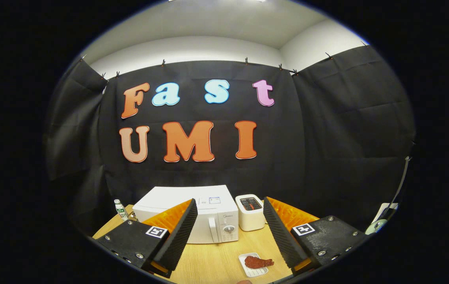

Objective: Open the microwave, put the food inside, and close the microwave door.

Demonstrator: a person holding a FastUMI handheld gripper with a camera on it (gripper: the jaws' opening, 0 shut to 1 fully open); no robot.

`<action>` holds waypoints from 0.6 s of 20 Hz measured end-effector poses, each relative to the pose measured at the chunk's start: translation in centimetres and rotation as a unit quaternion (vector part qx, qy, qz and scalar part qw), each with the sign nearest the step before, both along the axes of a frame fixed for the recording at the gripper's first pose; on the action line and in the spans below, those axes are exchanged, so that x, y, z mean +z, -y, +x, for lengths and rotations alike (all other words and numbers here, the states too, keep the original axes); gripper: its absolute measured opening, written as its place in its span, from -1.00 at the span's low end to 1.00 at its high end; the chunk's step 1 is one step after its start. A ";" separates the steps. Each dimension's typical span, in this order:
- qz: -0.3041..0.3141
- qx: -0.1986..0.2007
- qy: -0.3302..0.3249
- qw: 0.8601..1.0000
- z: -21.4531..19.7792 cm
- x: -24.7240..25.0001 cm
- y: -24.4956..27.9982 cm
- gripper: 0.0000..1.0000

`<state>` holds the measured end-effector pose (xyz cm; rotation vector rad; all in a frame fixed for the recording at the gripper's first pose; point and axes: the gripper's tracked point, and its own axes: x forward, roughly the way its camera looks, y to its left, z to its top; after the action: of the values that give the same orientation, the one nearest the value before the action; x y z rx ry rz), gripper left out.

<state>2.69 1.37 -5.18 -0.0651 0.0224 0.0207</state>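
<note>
- The food (258,262), a reddish-brown piece, lies on a small white tray (248,270) on the wooden table (212,260), between the fingers and nearer the right one.
- The gripper (230,232) is spread wide and holds nothing; its ribbed black fingers (179,232) hover above the table, apart from the food.
- The white microwave (192,215) stands beyond the fingers, door shut, handle and knob on its right side.
- A white toaster (250,213) sits just beside the microwave's right.
- A small green-labelled bottle (120,209) stands near the microwave's left.
</note>
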 end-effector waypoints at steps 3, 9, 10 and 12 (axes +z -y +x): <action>-0.005 0.014 -0.006 1.000 1.6 -1.8 -1.0 0.98; 0.014 0.038 -0.051 0.998 6.7 -8.9 -2.8 0.99; 0.013 0.034 -0.067 0.997 7.7 -10.7 -2.7 0.98; -0.003 0.031 -0.082 0.996 9.4 -13.5 -2.8 0.99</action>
<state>12.05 4.15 -18.66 -0.0701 0.1851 0.0872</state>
